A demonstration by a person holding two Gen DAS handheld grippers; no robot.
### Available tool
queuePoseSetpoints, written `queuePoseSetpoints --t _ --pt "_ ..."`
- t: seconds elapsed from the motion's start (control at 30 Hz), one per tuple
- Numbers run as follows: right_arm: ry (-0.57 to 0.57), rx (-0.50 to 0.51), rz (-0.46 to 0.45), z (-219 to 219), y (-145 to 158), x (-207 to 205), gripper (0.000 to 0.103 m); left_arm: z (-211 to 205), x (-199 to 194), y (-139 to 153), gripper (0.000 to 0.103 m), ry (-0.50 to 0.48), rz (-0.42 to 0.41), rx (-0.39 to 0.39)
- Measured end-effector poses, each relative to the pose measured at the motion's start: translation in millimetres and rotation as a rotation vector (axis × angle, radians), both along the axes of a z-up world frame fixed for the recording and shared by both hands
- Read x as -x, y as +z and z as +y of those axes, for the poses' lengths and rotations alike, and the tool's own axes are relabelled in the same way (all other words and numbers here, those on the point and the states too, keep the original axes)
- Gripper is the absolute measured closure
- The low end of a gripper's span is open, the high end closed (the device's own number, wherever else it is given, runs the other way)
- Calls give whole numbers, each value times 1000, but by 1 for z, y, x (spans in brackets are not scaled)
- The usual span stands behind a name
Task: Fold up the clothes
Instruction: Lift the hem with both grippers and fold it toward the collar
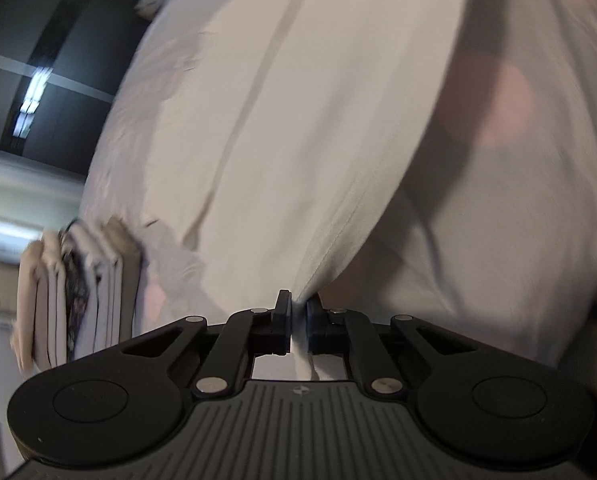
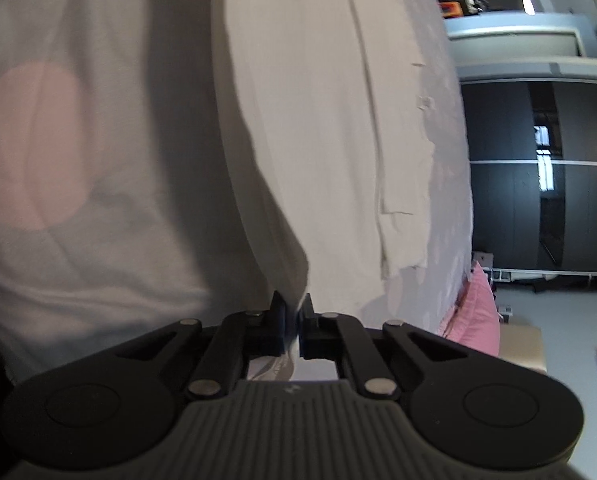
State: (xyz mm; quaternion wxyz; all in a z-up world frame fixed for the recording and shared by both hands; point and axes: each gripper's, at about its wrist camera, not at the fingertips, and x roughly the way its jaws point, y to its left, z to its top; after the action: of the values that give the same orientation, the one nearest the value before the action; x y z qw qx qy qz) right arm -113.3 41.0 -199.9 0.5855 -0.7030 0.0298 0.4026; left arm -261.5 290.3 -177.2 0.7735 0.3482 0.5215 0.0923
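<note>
Both jaws stand nearly closed, each clamped on cloth. On my left gripper [image 1: 297,322] the two blue-edged pads sit almost together, with a thin pinch of the cream garment [image 1: 298,128] squeezed between them; a little tail of the fabric pokes out behind the pads toward the camera. My right gripper [image 2: 293,326] shows the same: pads pressed close, a hem corner of the cream garment [image 2: 310,128] caught between them.

From each grip the garment runs away from me toward the far side, so its long axis lies along the direction the fingers point. In the left view it fans out from the pinch into a wide panel, with a long straight fold or seam running near to far, leaning right. In the right view a similar seam runs near to far, and a squared-off lower edge of a panel ends right of the grip.

Under the garment lies a pale sheet with faint pink round patches [image 2: 30,148], covering the surface it rests on. At the left in the left view, a stack of folded clothes [image 1: 74,292] sits beside the garment. Dark wardrobe doors [image 2: 538,176] fill the right side of the right view. The left view is motion-blurred, so I cannot make out finer detail.
</note>
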Motion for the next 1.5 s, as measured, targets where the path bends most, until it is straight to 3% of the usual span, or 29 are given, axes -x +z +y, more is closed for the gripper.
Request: queuePoseSetpoints --t 0.27,0.43,0.73,0.93,1.5 --pt "-133 -213 5 21 36 -22 98 26 -21 47 99 135 -195 83" --pt "-144 -262 -13 42 60 -46 98 44 -41 79 99 147 -250 95" --pt "-137 -328 -33 91 112 -101 98 109 -101 129 99 253 -359 198" --pt "-151 -323 11 123 122 -135 98 141 -138 125 99 293 -326 219" --pt "-200 -285 142 223 102 -239 98 223 -238 95 99 316 -216 244"
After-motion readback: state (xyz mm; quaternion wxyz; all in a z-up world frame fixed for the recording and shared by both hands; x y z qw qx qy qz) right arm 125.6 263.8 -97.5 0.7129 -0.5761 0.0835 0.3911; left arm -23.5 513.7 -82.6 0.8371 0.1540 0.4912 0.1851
